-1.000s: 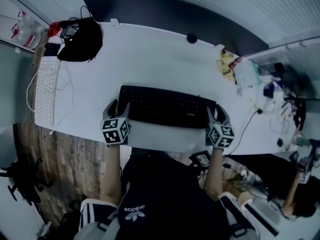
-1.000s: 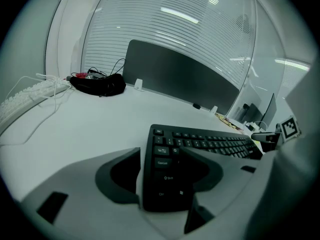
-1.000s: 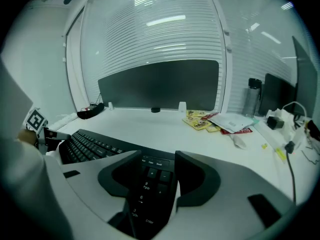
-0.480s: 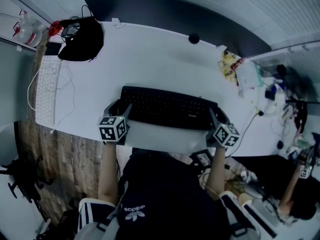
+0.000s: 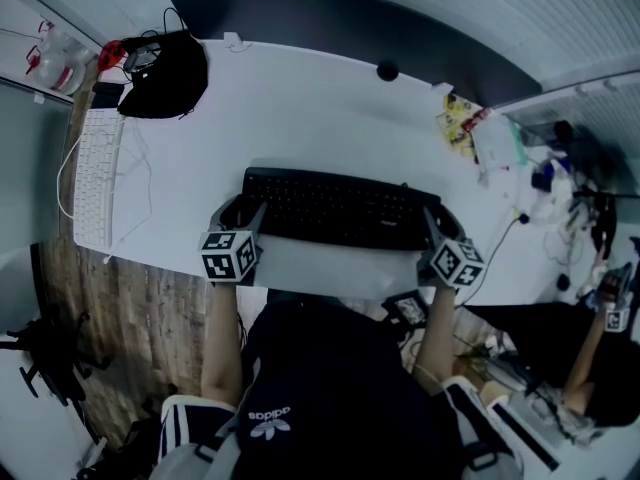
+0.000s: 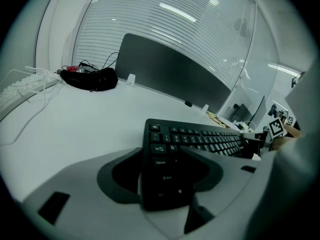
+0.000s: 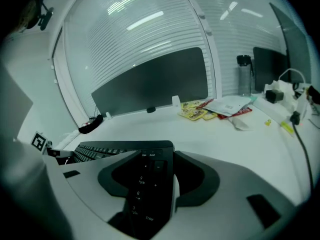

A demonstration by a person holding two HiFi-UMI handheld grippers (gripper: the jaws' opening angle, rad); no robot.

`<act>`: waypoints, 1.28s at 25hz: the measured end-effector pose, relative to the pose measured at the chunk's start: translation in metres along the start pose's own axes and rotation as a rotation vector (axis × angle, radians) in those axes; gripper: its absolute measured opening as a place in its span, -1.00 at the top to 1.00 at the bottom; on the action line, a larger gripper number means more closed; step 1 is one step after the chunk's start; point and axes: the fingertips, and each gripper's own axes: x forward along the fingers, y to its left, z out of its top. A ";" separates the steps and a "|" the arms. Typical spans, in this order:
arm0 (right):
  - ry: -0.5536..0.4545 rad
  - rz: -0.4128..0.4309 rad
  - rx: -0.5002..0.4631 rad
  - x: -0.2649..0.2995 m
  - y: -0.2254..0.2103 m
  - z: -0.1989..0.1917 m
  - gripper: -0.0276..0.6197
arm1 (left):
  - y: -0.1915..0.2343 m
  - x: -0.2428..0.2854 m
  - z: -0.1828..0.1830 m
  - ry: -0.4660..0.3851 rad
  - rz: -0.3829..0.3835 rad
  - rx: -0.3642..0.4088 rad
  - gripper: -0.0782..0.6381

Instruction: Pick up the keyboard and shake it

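A black keyboard [image 5: 335, 208] lies crosswise near the front edge of the white desk [image 5: 310, 118]. My left gripper [image 5: 238, 220] is shut on its left end, and the Tab and Shift keys sit between the jaws in the left gripper view, keyboard [image 6: 200, 140], left gripper [image 6: 161, 176]. My right gripper [image 5: 436, 230] is shut on the right end over the number pad, keyboard [image 7: 142, 179], right gripper [image 7: 157, 181]. The keyboard is held about level. I cannot tell whether it is off the desk.
A white keyboard [image 5: 95, 178] with its cable lies at the desk's left end, beside a black bag [image 5: 160, 63]. Snack packets [image 5: 458, 128] and papers sit at the back right, cables [image 5: 525, 218] further right. A dark divider panel [image 5: 330, 28] runs along the back. Another person [image 5: 600, 368] sits at the right.
Both grippers, still shut on the keyboard, have shifted slightly to the right with it. The keyboard has moved a little away from the desk's front edge.
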 end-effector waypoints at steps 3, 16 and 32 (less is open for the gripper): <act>-0.055 0.004 -0.063 -0.009 0.012 0.025 0.34 | -0.003 -0.009 0.013 -0.065 -0.007 0.003 0.16; -0.415 0.030 -0.235 -0.082 0.081 0.156 0.34 | -0.022 -0.071 0.132 -0.428 -0.090 0.094 0.16; -0.735 0.054 -0.382 -0.206 0.139 0.246 0.34 | -0.075 -0.188 0.229 -0.796 -0.142 0.259 0.16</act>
